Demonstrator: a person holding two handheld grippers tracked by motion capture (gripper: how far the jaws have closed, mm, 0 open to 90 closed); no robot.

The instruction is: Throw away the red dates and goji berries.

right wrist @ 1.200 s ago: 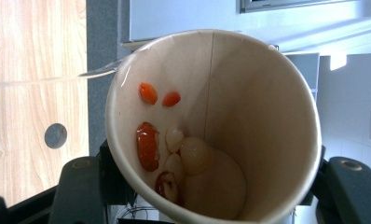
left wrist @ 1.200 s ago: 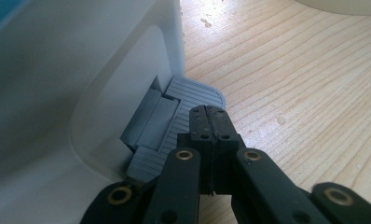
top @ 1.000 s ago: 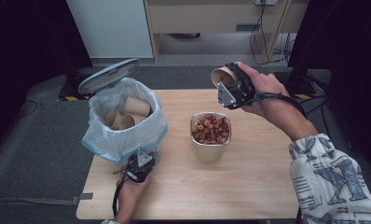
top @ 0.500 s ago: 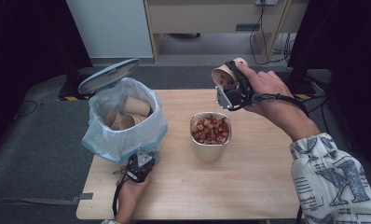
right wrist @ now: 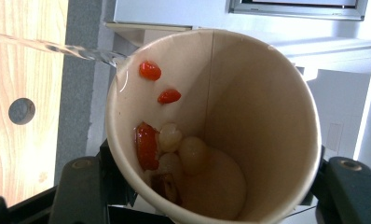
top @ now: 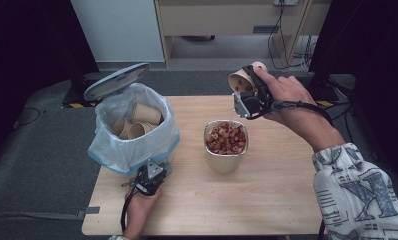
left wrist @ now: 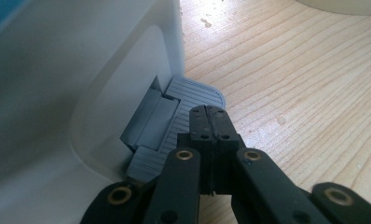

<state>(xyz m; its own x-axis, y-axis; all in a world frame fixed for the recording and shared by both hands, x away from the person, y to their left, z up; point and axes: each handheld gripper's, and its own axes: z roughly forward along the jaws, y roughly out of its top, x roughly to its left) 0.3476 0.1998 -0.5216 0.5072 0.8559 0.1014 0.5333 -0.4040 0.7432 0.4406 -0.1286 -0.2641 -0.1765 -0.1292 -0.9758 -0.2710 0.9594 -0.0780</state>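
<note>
High view: paper cup (top: 240, 80) tipped, apparently clamped in right hand-held gripper (top: 249, 96).

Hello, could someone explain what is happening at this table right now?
A person works with a gripper in each hand. The right gripper holds a paper cup tilted above the table; some red and pale food bits remain inside it. A metal container full of similar bits stands below. The left gripper, fingers shut, rests on the grey pedal of the bin, whose lid stands open, with used cups inside.
</note>
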